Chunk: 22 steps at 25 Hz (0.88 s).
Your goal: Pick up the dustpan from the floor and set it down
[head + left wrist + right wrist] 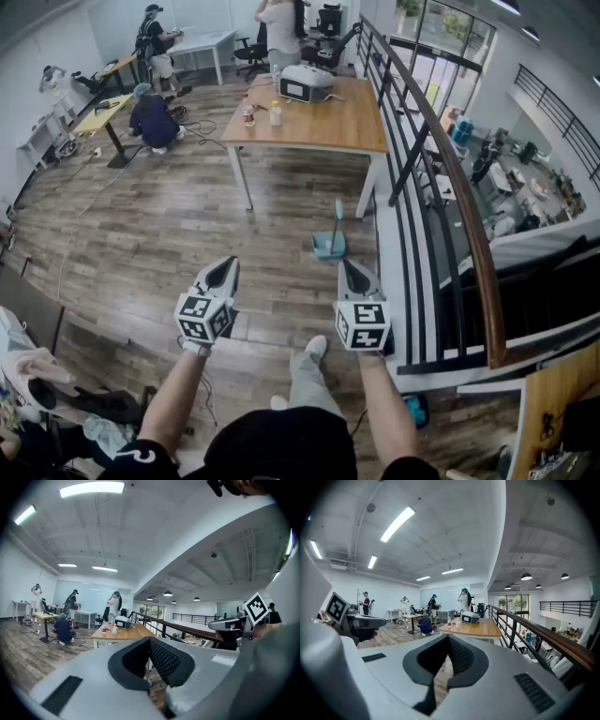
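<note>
Head view shows the dustpan (329, 246), handle upright, on the wood floor (187, 225) near the desk (319, 122); gripper views show left tongs (229, 263) and right tongs (346, 266) closed, empty

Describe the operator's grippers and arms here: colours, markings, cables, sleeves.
The left gripper and right gripper match: pale grey shells that taper to tongs lined in black, and the lining looks mesh-textured in the gripper views. Each has a white marker cube with black square patterns at its rear. No cables show. The person wears black short sleeves.
</note>
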{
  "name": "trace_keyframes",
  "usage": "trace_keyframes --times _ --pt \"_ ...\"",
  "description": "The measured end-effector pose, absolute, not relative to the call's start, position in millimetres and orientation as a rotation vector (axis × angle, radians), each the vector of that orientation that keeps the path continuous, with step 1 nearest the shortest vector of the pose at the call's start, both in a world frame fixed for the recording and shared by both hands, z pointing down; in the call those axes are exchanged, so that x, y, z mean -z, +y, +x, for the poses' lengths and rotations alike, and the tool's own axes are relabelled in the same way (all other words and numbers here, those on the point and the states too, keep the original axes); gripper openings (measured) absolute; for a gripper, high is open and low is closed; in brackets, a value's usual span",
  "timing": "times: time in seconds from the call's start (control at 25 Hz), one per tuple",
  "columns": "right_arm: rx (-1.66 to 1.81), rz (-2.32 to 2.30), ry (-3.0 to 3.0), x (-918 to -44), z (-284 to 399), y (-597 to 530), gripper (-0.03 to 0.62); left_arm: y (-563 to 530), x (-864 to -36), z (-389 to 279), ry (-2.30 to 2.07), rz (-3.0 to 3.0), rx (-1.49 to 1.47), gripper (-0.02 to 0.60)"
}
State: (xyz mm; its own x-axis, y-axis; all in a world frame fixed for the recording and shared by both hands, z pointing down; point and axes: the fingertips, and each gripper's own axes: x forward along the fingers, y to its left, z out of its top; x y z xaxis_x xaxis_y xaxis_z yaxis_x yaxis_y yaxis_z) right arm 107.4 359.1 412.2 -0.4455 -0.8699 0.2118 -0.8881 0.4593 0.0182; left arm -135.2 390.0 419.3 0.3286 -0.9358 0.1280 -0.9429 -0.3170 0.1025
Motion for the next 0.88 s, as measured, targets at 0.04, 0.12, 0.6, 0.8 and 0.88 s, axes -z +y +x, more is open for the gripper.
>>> trace_keyframes --times 0.04,0.12,0.6,0.8,0.88 --pt "-0.142 1.535 -2.51 -412 106 350 -0.006 382 -418 -138 -1.733 2.427 -0.068 -0.003" --pt "-0.143 1.536 -2.508 -410 102 332 -0.006 364 -415 -143 -1.733 2.427 -0.073 -0.003" --pt "-0.163 1.561 -2.493 -404 92 194 -0.006 227 -410 -155 -1.726 2.415 -0.11 -0.003" --pt "-0.184 1.55 -2.484 -403 102 135 -0.006 169 -405 -147 -1.733 2.401 -0.115 -0.003" --pt "-0.184 1.541 -2.488 -400 105 114 -0.006 148 -402 -141 -1.733 2.4 -0.122 -0.003"
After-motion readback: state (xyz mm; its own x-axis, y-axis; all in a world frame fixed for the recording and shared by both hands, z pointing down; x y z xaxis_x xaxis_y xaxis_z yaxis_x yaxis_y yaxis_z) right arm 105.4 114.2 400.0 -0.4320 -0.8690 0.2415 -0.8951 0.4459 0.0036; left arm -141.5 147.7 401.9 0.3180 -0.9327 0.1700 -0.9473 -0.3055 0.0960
